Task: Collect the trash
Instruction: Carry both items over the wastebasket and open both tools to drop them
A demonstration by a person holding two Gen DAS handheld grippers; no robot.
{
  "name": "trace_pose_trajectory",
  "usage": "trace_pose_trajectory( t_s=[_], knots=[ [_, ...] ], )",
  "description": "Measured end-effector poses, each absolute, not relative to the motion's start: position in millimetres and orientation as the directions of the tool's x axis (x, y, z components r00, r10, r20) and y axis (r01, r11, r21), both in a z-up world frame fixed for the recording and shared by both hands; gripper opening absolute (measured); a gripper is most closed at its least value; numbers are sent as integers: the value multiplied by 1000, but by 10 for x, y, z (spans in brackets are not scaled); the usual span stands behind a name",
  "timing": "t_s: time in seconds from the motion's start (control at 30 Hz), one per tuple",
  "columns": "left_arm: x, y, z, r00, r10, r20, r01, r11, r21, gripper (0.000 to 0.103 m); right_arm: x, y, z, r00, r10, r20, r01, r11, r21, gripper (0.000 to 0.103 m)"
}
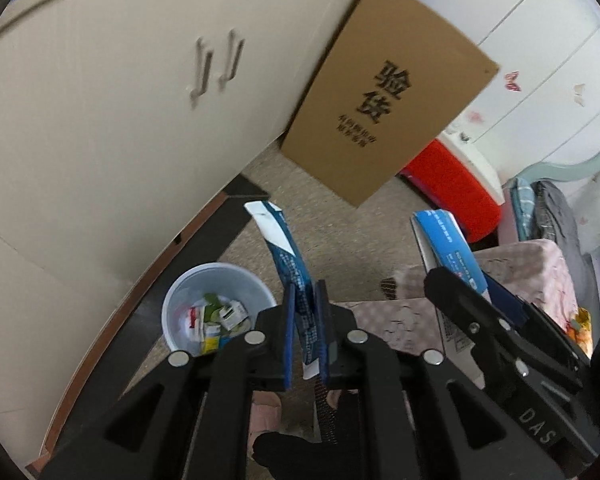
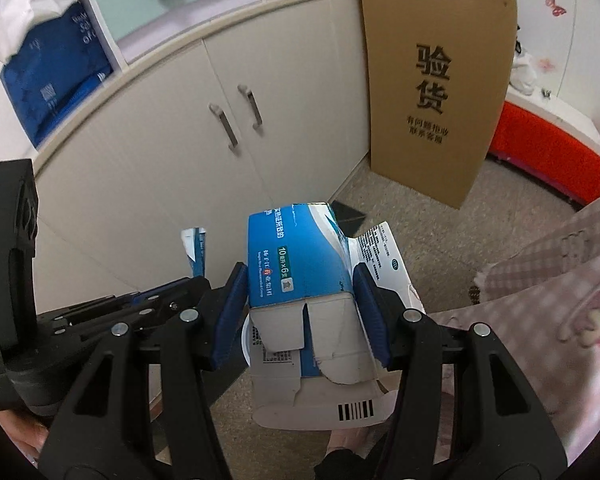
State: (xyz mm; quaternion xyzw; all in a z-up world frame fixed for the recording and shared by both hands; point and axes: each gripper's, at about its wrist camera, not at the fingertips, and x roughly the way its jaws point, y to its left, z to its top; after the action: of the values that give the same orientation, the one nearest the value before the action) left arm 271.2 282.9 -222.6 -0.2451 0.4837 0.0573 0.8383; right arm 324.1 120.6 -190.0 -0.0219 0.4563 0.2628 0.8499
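Note:
My left gripper (image 1: 305, 308) is shut on a flattened blue-and-white carton (image 1: 284, 248) that sticks up from between its blue pads. It hangs just right of a pale wastebasket (image 1: 180, 292) on the floor, which holds several scraps of packaging. My right gripper (image 2: 300, 280) is shut on an opened blue-and-white medicine box (image 2: 296, 248), whose torn flaps with a barcode hang toward the camera. In the left wrist view the right gripper (image 1: 484, 292) and its box (image 1: 448, 244) are close on the right. In the right wrist view the left gripper (image 2: 168, 294) and its carton (image 2: 196, 252) are on the left.
Cream cabinet doors with two handles (image 2: 240, 120) stand behind the wastebasket. A large brown cardboard sheet (image 2: 436, 88) leans against the cabinet's end. A red box (image 2: 548, 148) sits further right. Pink checked fabric (image 2: 560, 280) fills the right side. Speckled floor (image 2: 420, 216) lies between.

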Motion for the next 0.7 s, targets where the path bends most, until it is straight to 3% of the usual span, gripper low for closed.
trace_pose_trajectory(
  t_s=[0.03, 0.1, 0.13, 0.7],
  knots=[
    [2742, 2851, -2268, 516, -143, -845, -341, 870, -356, 30, 3257, 1221, -1952, 441, 423, -791, -461, 864, 205, 53],
    [2766, 2915, -2347, 501, -117, -858, -372, 866, -335, 47, 3291, 1232, -2021, 427, 423, -799, -452, 865, 217, 53],
    [2758, 2947, -2371, 500, -102, -860, -382, 865, -325, 51, 3300, 1242, -2057, 424, 419, -803, -449, 867, 216, 53],
    [2651, 3178, -2391, 514, -65, -855, -435, 839, -326, 57, 3308, 1411, -2155, 394, 429, -813, -458, 858, 231, 53]
  ],
)
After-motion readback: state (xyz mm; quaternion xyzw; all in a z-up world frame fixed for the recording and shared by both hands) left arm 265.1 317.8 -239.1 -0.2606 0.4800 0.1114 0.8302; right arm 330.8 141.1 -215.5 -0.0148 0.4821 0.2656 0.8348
